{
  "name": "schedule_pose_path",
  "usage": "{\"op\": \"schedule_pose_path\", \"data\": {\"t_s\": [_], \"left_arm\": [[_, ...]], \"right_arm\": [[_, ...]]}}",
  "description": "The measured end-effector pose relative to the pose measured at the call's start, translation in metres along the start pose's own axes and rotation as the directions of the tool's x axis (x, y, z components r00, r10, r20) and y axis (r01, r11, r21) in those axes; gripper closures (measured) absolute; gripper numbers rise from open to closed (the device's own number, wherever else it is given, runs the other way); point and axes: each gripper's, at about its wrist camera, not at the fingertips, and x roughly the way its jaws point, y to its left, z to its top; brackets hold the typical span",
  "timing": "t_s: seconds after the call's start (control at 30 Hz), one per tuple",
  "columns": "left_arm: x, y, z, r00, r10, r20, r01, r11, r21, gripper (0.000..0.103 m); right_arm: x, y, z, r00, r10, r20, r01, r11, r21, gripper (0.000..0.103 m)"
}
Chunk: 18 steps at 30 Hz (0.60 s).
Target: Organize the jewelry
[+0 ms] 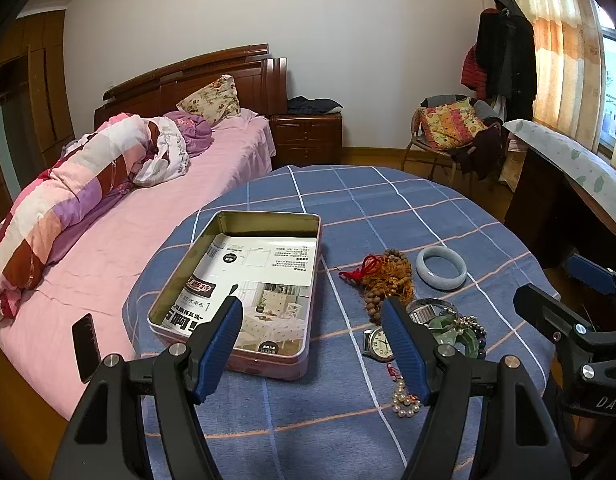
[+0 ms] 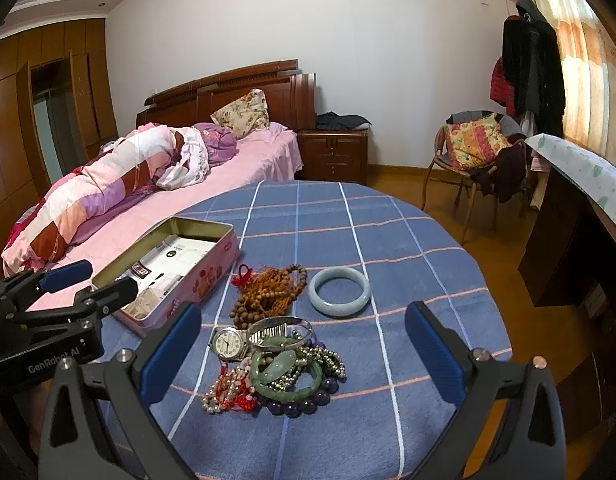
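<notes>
Two hand-held claws hover low over a round tabletop (image 2: 428, 240) covered in a blue checked cloth. The left claw (image 1: 312, 344) has its blue-padded fingers spread wide apart with nothing between them; it hangs above the near edge of an open rectangular tin box (image 1: 236, 292). The right claw (image 2: 304, 350) is also spread wide and holds nothing; it hangs over a heap of jewelry.

Just in front of the right claw lies that heap: a silver wristwatch (image 2: 230, 342) with a white dial and metal stretch band, a green jade bangle (image 2: 286, 388) with a pale jade pendant on it, a strand of dark purple beads (image 2: 308, 402), silvery bead strands, and a pearl strand with red cord (image 2: 224, 394). All of these touch or overlap one another.

Just beyond the heap sits a tangle of brown wooden prayer beads (image 2: 268, 288) with orange cord and a red knot. Beside it to the right, and apart from it, a pale blue-grey jade bangle (image 2: 340, 292) lies flat.

The tin box stands to the left of the jewelry. It is pink outside, has no lid on it, and holds only a printed paper sheet on its floor.

Past the tabletop is a bed (image 2: 156, 208) with pink sheets and a rolled quilt, a wooden nightstand (image 2: 334, 152), and a chair (image 2: 464, 152) piled with clothes and a patterned cushion.
</notes>
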Motion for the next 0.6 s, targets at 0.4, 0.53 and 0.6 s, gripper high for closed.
{"op": "schedule_pose_path", "data": {"t_s": [0.4,0.53,0.6], "left_arm": [[-0.0008,-0.0003,0.0004,1.000,0.005,0.001,-0.005,1.000,0.001,0.031],[-0.0013,0.0003,0.0002,1.000,0.006,0.000,-0.006,1.000,0.000,0.031],[-0.0010,0.0004,0.0002,1.000,0.006,-0.001,-0.006,1.000,0.000,0.031]], "right_arm": [[0.0023,0.0005,-0.0020,1.000,0.002,-0.009,-0.002,1.000,0.000,0.000],[0.0030,0.0001,-0.0018,1.000,0.003,-0.010,-0.003,1.000,0.002,0.000],[0.0028,0.0000,-0.0013,1.000,0.002,-0.011,-0.002,1.000,0.003,0.000]]}}
